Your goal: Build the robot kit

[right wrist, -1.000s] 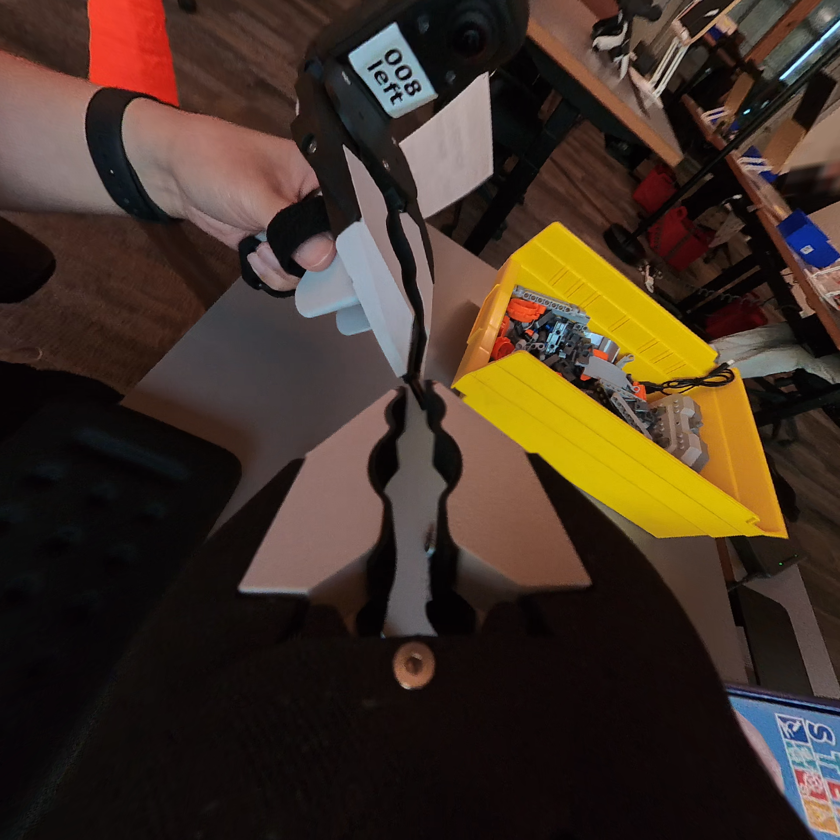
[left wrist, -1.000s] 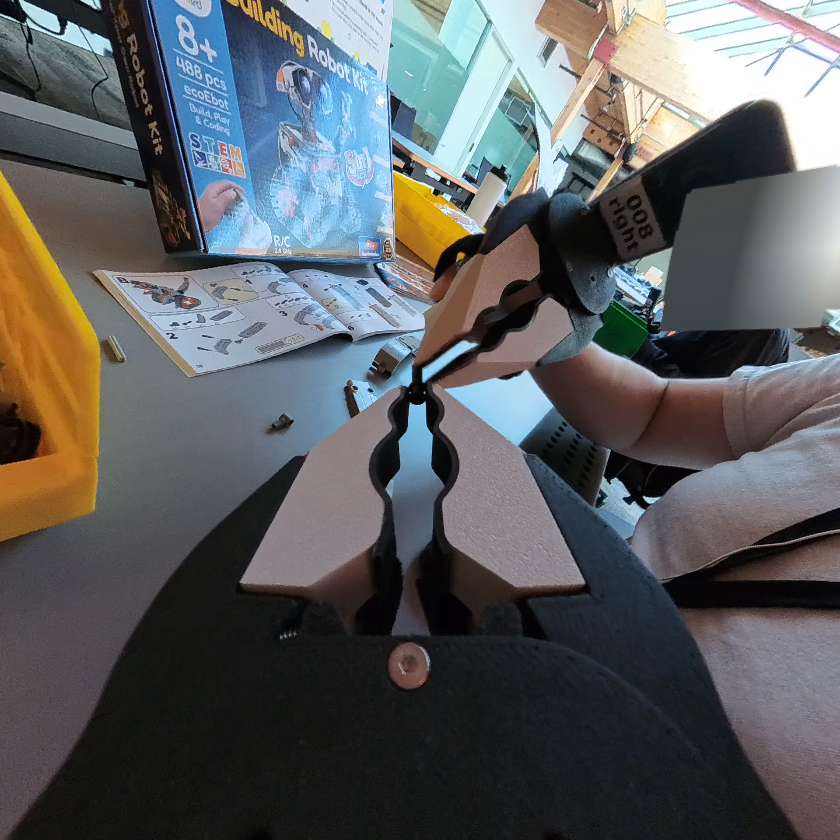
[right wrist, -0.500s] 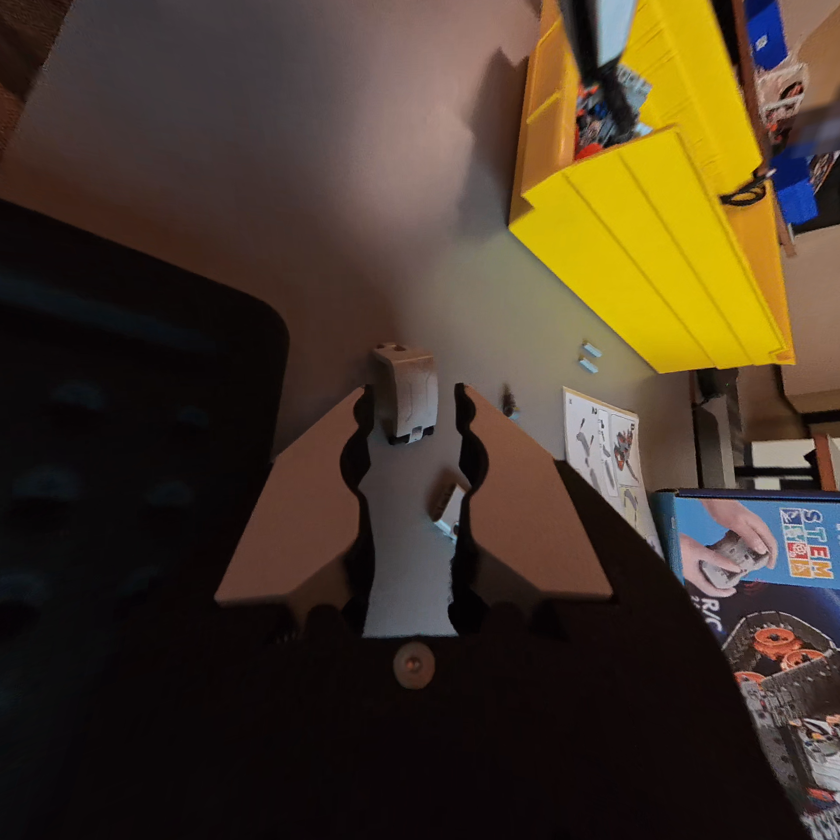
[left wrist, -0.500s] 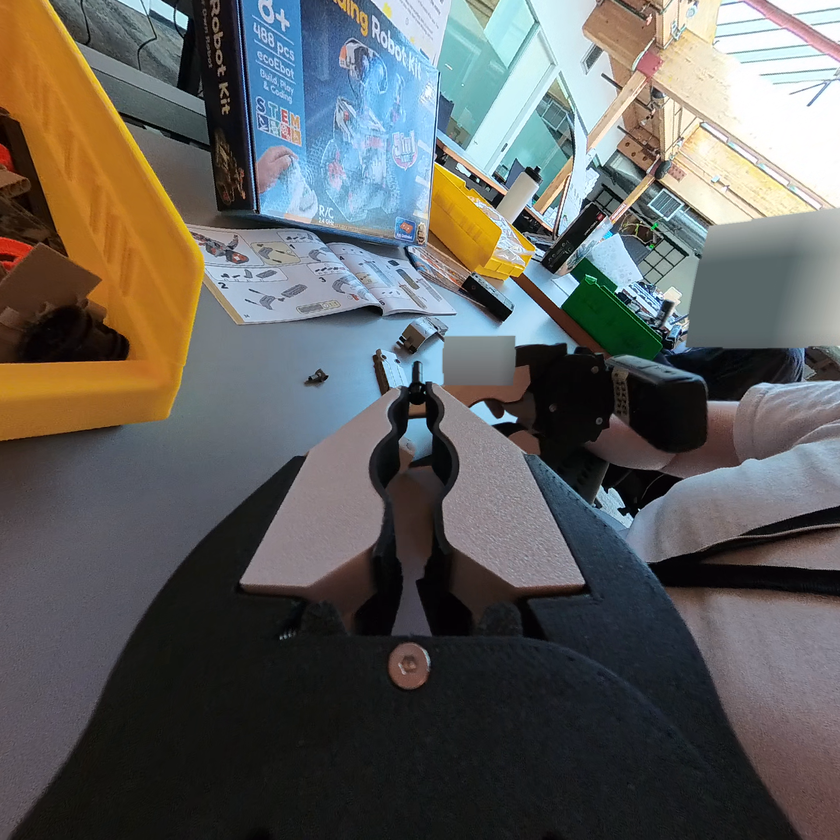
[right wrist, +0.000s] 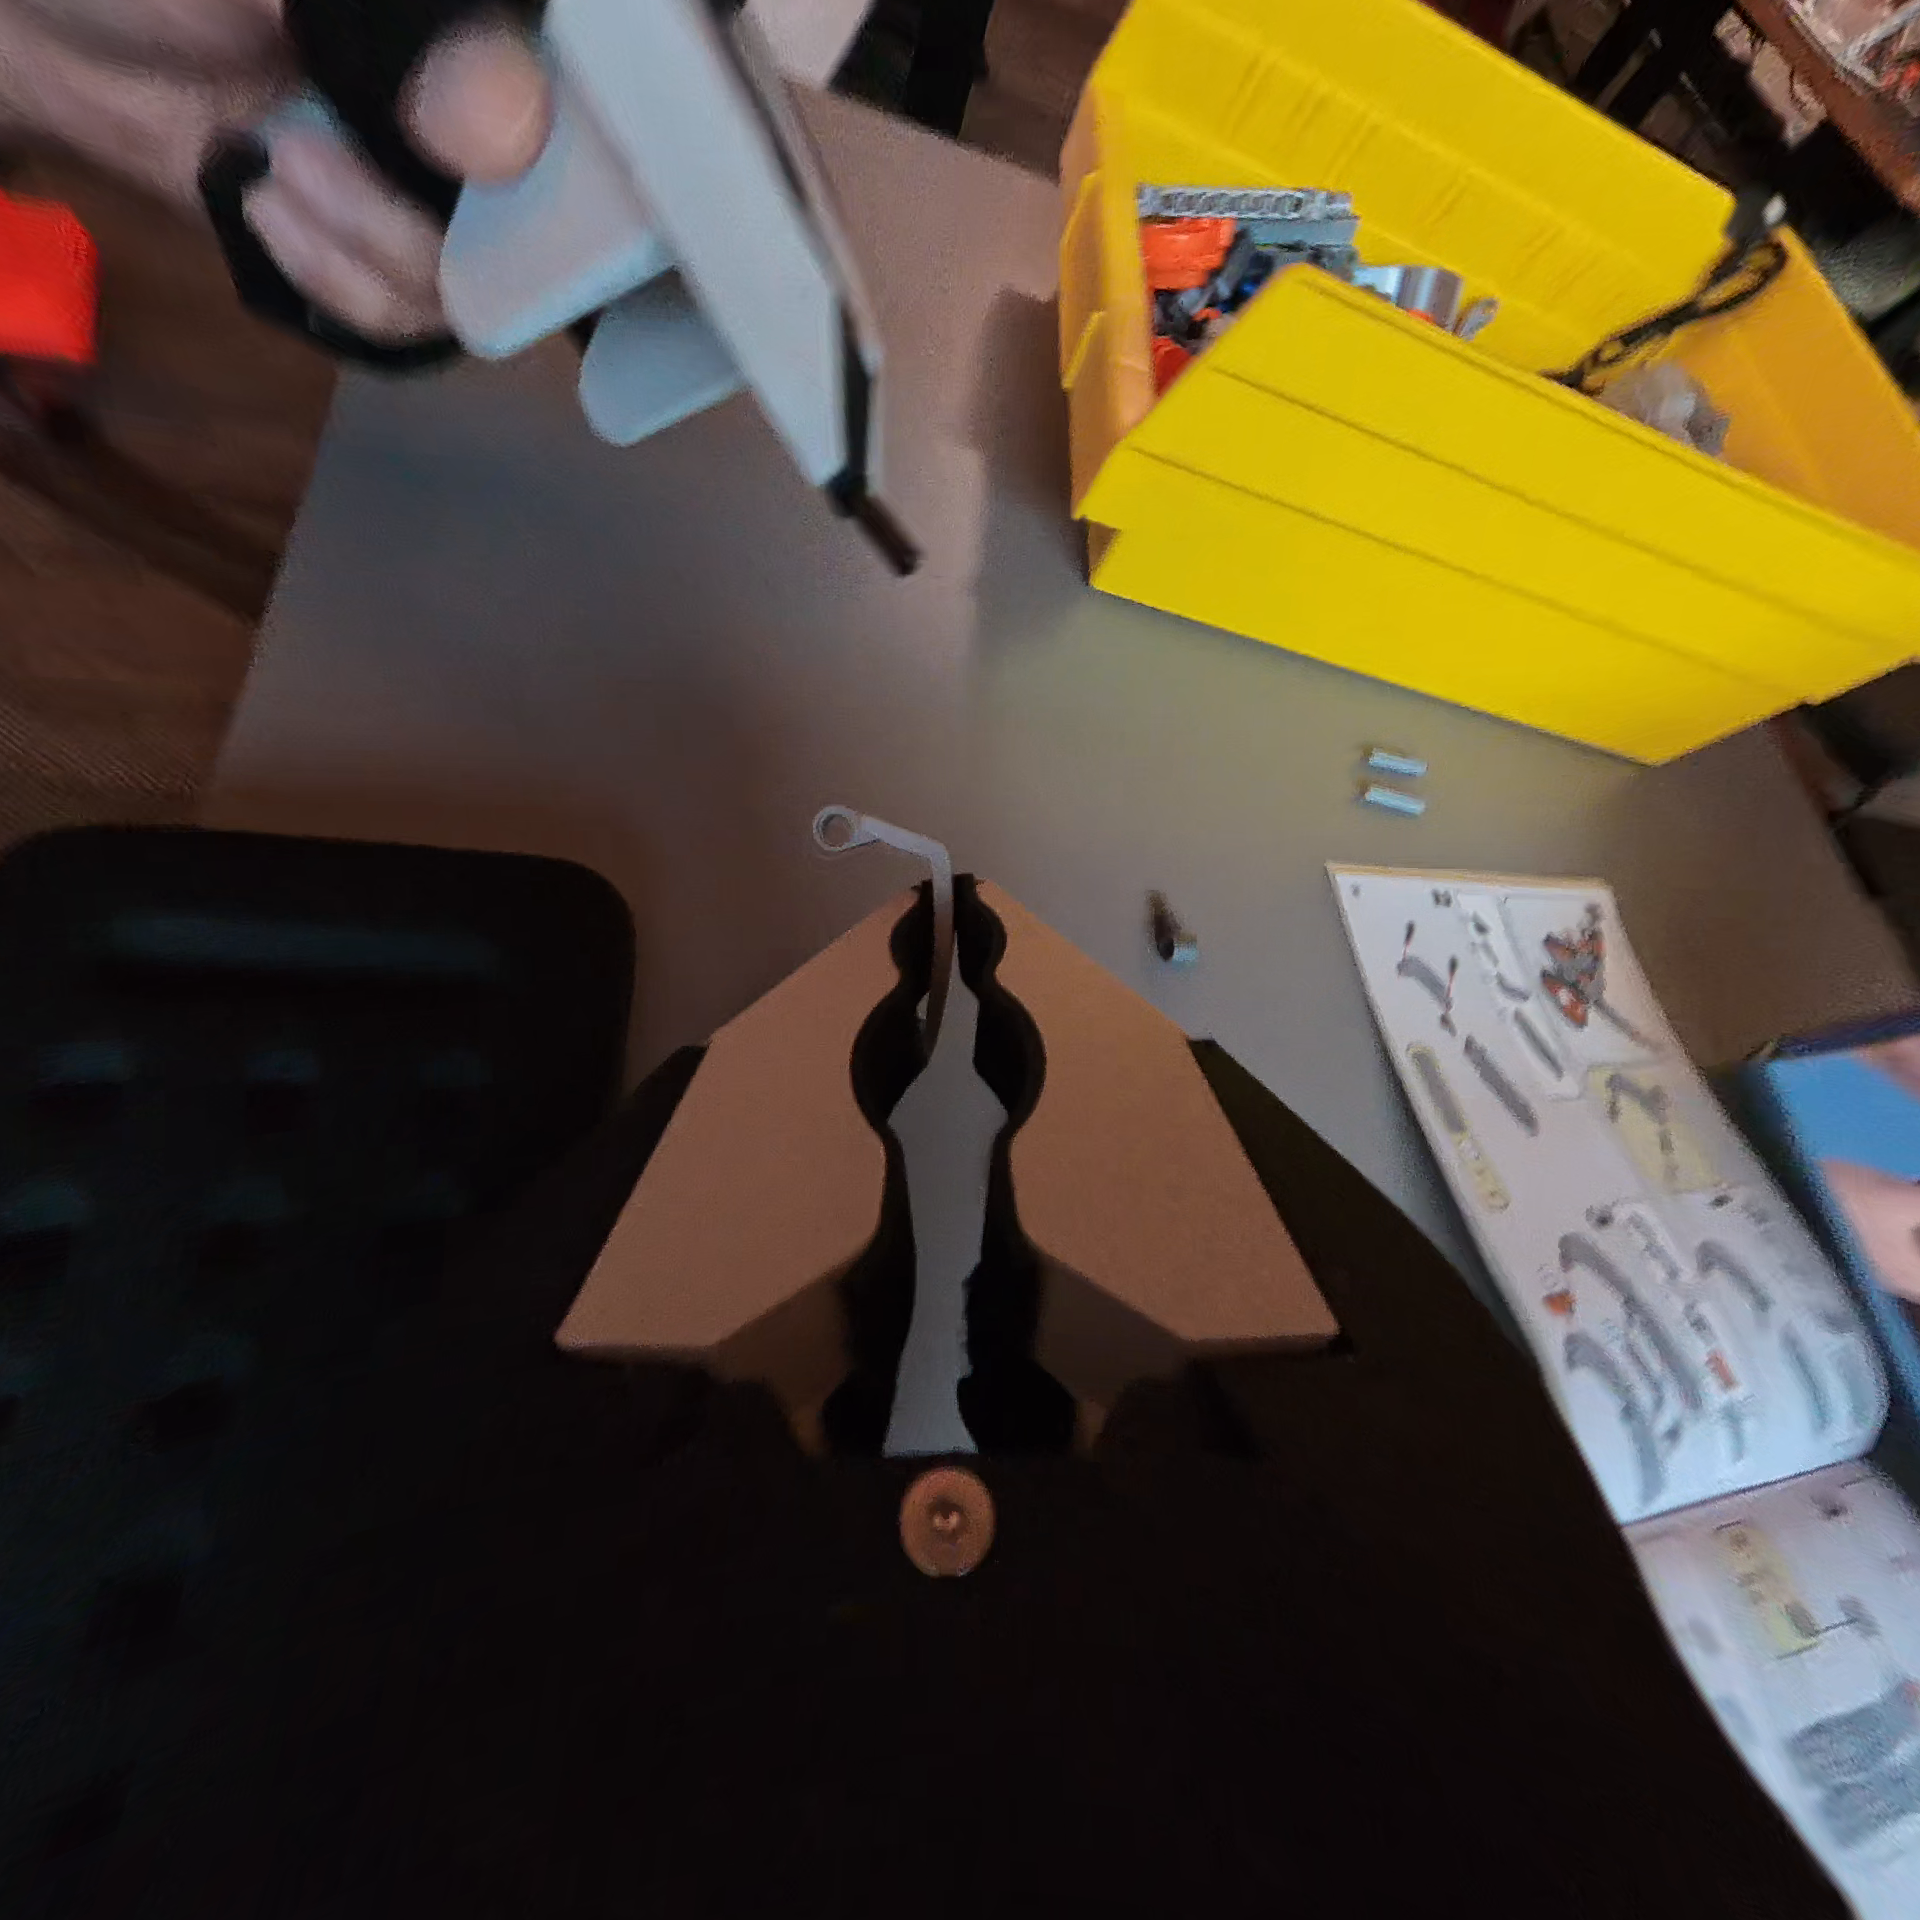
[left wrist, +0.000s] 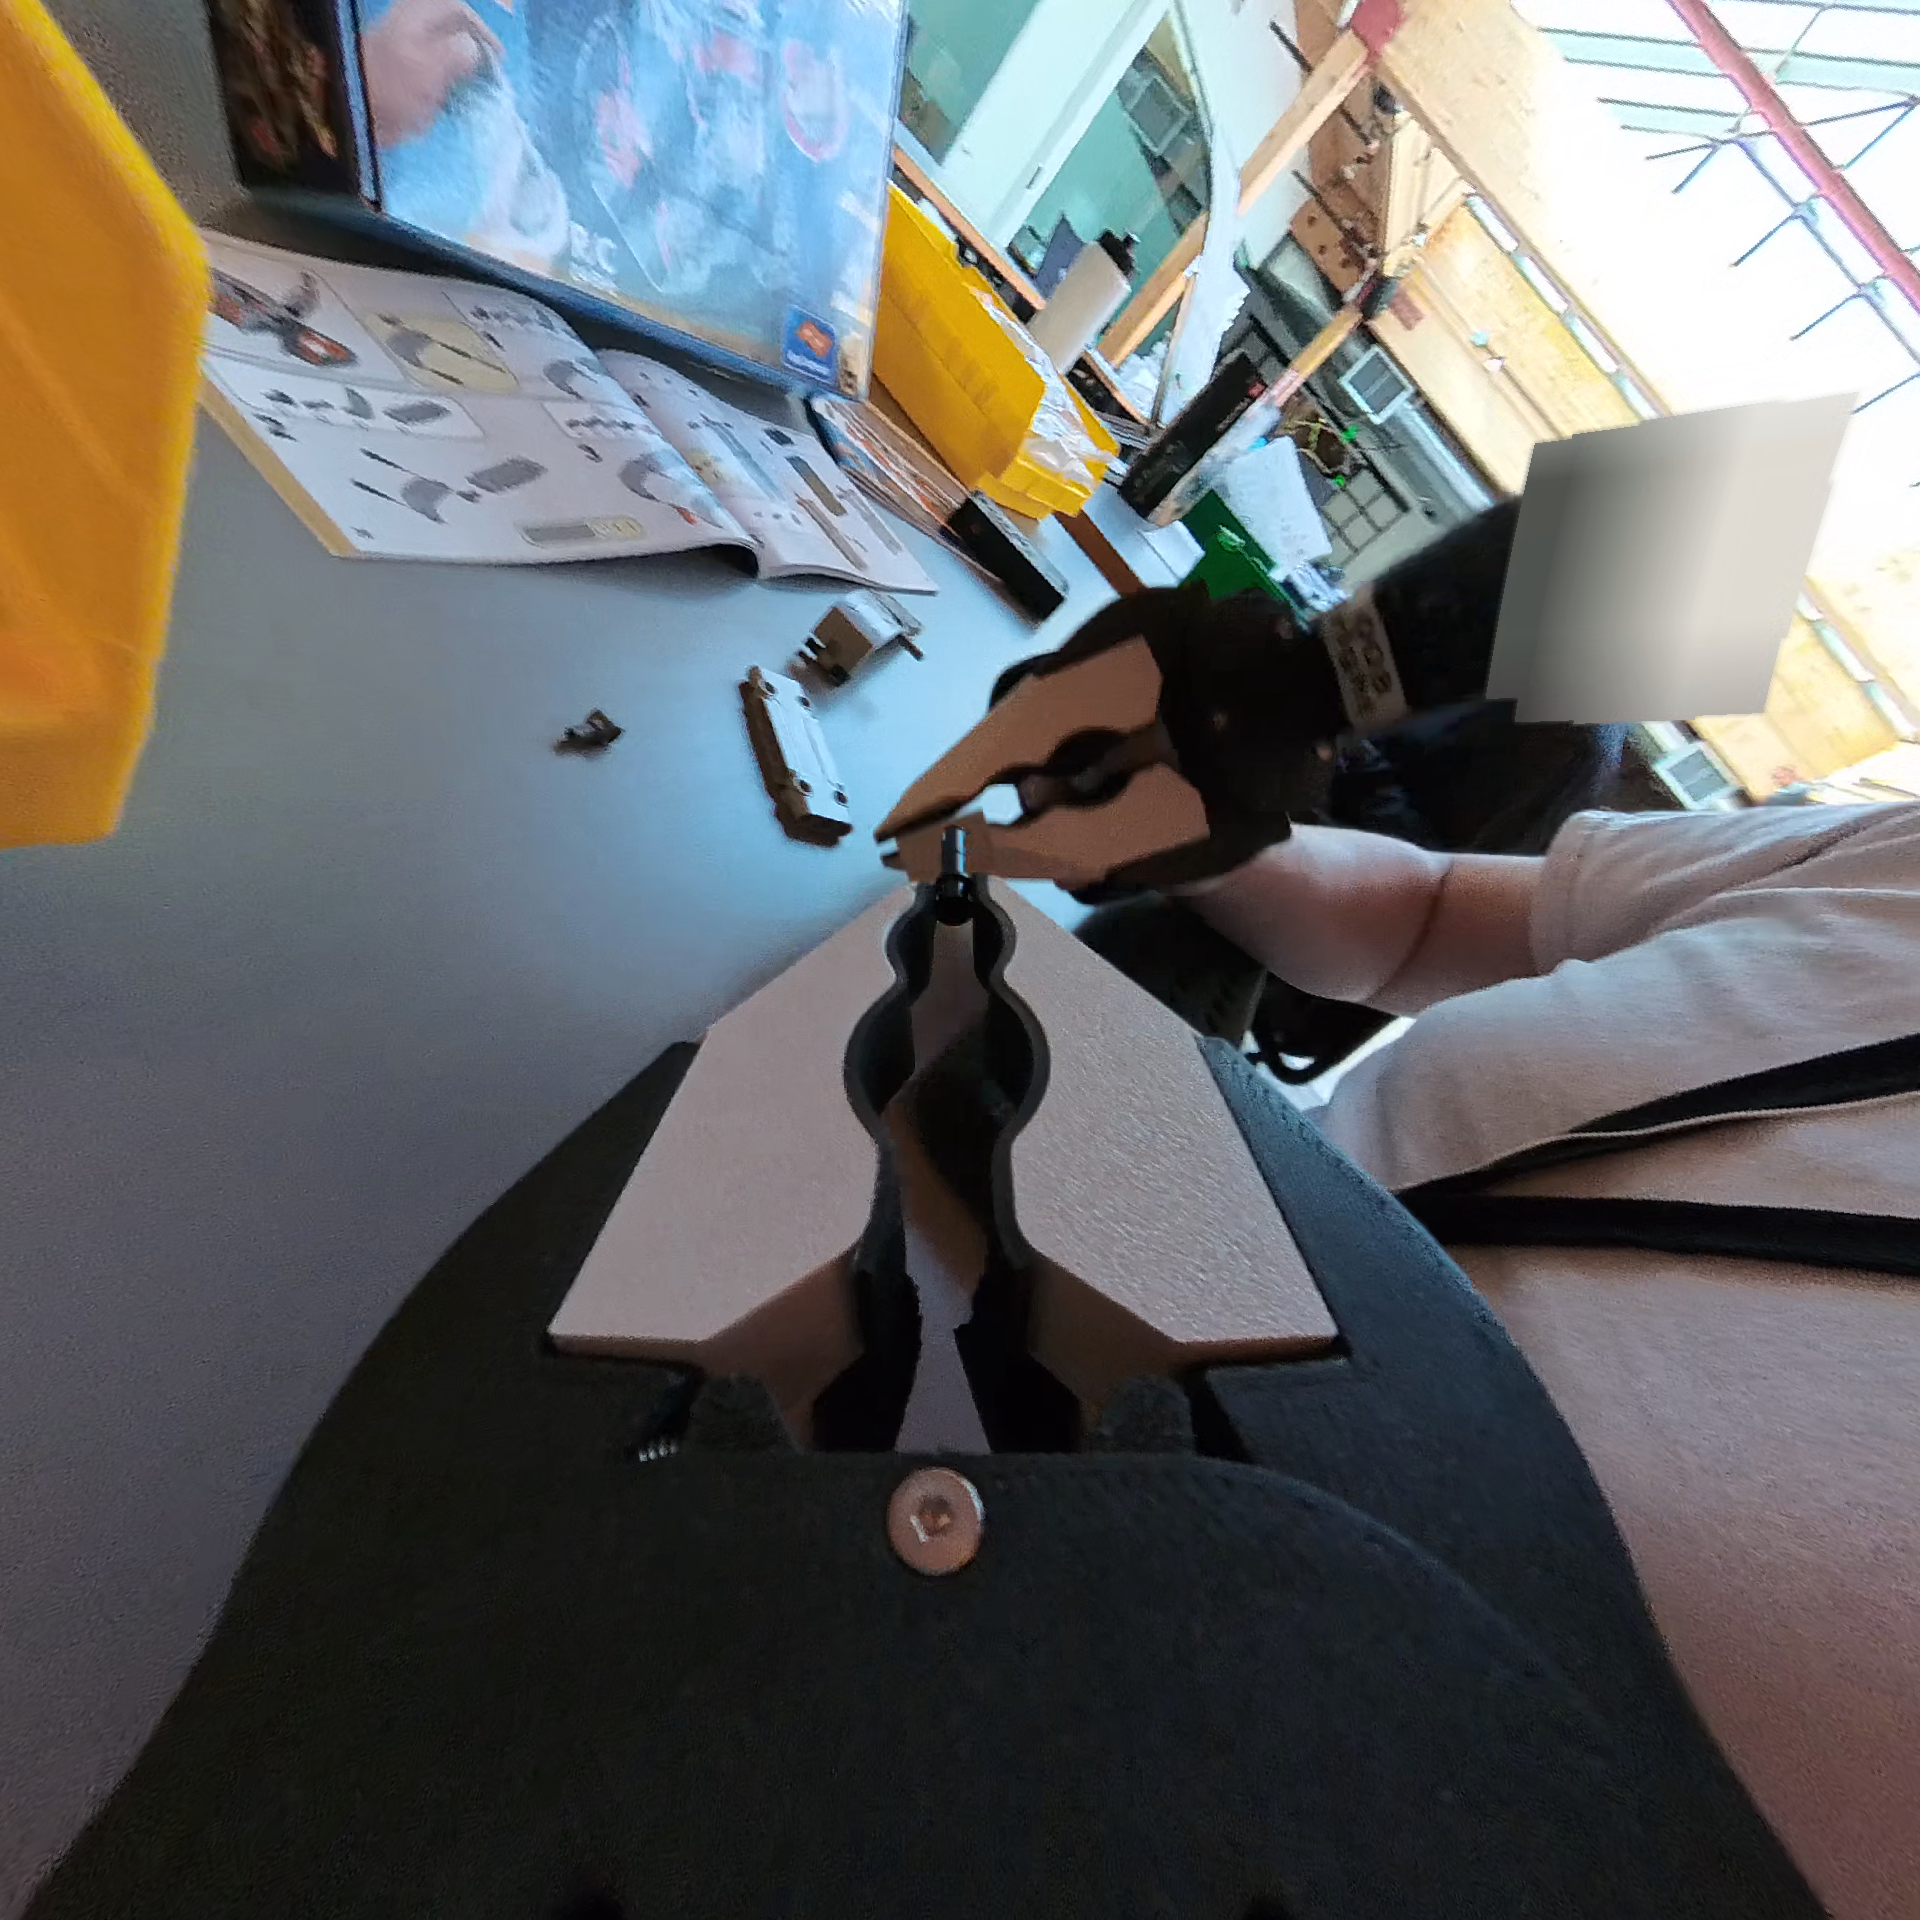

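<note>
Left wrist view: left gripper (left wrist: 948, 902) jaws pinched together on a small black plastic pin (left wrist: 951, 868) poking out at 12 o'clock, tip almost touching the right gripper (left wrist: 902, 840) just beyond. Right wrist view: right gripper (right wrist: 948, 885) clamped on a thin grey bent plastic beam (right wrist: 902, 868), its ring end at 11 o'clock; pin and beam not joined. Yellow plastic parts bin (right wrist: 1455, 540) at 1 o'clock, open instruction booklet (right wrist: 1621, 1195) at 3 o'clock on the grey table (right wrist: 644, 675).
</note>
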`<state>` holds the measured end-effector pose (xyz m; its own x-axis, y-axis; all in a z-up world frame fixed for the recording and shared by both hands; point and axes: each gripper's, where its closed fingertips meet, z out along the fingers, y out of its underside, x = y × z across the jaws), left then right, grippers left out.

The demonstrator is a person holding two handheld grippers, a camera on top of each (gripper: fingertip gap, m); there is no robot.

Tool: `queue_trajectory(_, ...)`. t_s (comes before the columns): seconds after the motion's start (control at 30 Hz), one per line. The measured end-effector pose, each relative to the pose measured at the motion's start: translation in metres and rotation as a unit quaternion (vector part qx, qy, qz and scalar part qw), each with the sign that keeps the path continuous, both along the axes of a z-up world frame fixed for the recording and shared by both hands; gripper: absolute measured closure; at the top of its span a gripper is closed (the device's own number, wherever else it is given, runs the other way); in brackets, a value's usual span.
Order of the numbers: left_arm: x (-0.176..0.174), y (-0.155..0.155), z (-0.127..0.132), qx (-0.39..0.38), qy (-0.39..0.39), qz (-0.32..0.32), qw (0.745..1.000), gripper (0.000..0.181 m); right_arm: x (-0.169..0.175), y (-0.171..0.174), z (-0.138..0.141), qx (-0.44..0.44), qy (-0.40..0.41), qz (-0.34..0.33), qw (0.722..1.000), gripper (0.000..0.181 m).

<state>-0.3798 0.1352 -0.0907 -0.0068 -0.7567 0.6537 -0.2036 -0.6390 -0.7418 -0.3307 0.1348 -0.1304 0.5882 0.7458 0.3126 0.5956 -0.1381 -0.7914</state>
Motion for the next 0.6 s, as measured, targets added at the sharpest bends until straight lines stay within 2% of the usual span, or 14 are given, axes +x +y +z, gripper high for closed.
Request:
queue_trajectory(0.2,0.021,-0.028,0.009,-0.024,-0.043,-0.085,0.995,0.176,0.008,-0.011,0.019,-0.082,0.163,0.001,0.983,0.179)
queue_trajectory(0.33,0.035,-0.036,0.007,-0.047,-0.059,-0.11,0.991,0.177,0.013,-0.023,0.021,-0.123,0.204,0.016,0.971,0.179)
queue_trajectory(0.43,0.041,-0.042,0.009,-0.067,-0.078,-0.129,0.986,0.177,0.014,-0.035,0.03,-0.105,0.258,0.057,0.959,0.18)
queue_trajectory(0.6,0.047,-0.04,0.008,-0.064,-0.079,-0.143,0.985,0.177,0.029,-0.03,0.05,-0.071,0.314,0.054,0.945,0.18)
